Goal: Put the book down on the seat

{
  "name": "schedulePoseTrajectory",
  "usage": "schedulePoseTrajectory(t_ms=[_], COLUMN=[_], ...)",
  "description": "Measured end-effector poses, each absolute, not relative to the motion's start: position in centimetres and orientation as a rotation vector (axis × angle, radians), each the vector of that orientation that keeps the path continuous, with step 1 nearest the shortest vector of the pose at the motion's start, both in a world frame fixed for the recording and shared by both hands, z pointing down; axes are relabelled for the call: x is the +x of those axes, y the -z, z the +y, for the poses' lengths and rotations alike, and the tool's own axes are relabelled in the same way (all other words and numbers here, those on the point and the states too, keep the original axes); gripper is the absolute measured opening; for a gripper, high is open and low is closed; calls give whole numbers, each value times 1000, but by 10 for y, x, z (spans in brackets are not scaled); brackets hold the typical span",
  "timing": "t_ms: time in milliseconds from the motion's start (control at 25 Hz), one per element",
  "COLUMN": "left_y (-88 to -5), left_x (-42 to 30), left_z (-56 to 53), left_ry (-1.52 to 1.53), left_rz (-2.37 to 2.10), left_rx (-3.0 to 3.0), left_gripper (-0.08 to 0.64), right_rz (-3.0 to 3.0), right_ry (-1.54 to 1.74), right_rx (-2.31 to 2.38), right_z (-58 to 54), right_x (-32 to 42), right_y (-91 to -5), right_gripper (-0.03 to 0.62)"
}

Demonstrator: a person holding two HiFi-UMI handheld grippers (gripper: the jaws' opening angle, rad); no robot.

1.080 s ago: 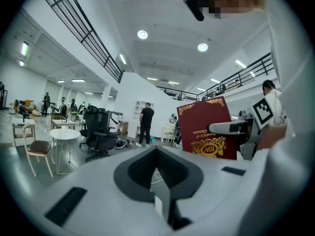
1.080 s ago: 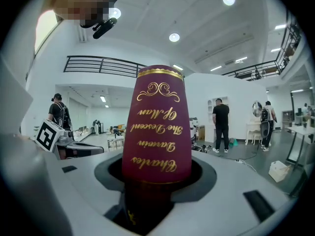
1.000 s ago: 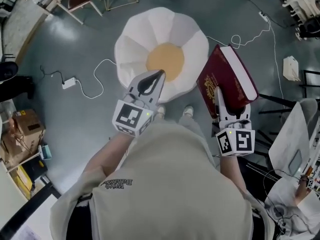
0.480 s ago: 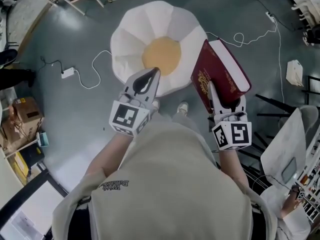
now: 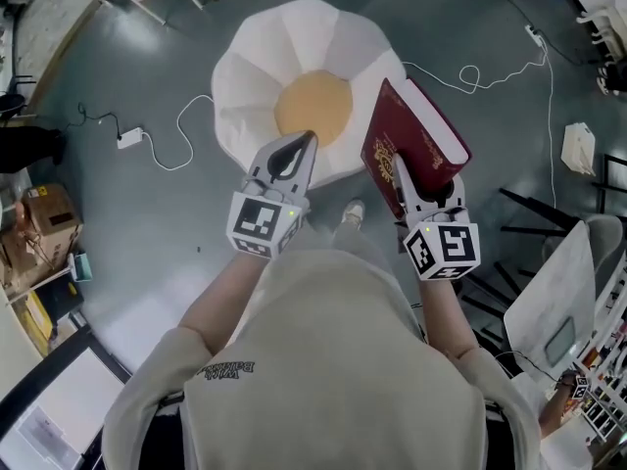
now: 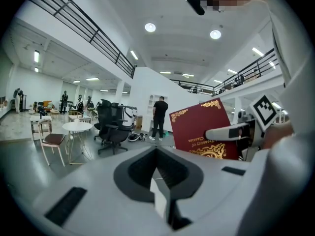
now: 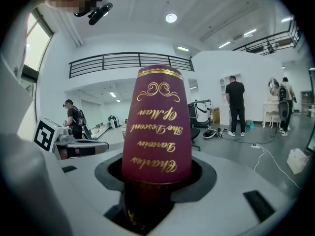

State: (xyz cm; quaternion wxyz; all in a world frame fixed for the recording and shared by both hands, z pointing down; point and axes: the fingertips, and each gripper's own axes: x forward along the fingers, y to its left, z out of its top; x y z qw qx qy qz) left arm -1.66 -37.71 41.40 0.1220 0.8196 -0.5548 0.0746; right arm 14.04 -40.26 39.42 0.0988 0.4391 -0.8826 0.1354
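The seat (image 5: pixel 257 67) is a round white cushion stool with a yellow centre, standing on the grey floor below me. A thick dark red book (image 5: pixel 416 145) with gold lettering is held upright and tilted over the seat's right edge. My right gripper (image 5: pixel 416 182) is shut on its lower end; in the right gripper view the spine (image 7: pixel 156 122) rises from between the jaws of the right gripper (image 7: pixel 153 193). My left gripper (image 5: pixel 297 150) hovers over the seat's near edge, shut and empty. In the left gripper view the left gripper (image 6: pixel 160 173) is shut, with the book (image 6: pixel 199 127) to its right.
White cables (image 5: pixel 188 130) and a power adapter (image 5: pixel 130 137) lie on the floor left of the seat; another cable (image 5: pixel 490 71) runs on the right. Cardboard boxes (image 5: pixel 39 225) sit at the far left. Office chairs (image 6: pixel 110 127) and standing people (image 6: pixel 159 117) are farther off.
The right gripper and the book have drifted left, so the book now overlaps the seat's right edge. The left gripper has stayed shut over the seat's near edge.
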Motion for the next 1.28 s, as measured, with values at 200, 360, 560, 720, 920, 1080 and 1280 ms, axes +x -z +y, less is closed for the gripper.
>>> schedulePoseTrajectory(t_ms=[200,360,560,720,920,1080,1280], left_y=[-445,-491,-550,-612,-715,-796,-900], left_x=[-37,-45,-39,-36,-35,-31,-28], left_z=[-401,-426,-458,-478,-501,-511,-512], left_ry=[-266,-346,-404,-430,-489,-565,-650], left_rz=[-1672,-1674,-1598,-1554,-1489,-1430,-1382], left_rx=[2342,2319,2326,2284,2217,2173,2119], left_gripper=[9,9,9,9,9,9,9], right_rz=[-2544,-2468,-2376,-2316,-2238,-2204,-2172], right_ry=[-566,-633,-706,-762,-808,-835,-848], right_rx=[1291,1289,1250,1219,1185,1131,1105], right_z=[-441,-478,-517,-535,-553,-558,-566], right_x=[124,111,98,98,97,88,84], right_y=[-444,-496,-578,-654,-760,-834,-920], right_gripper=[232,232,232,232,232,232,232])
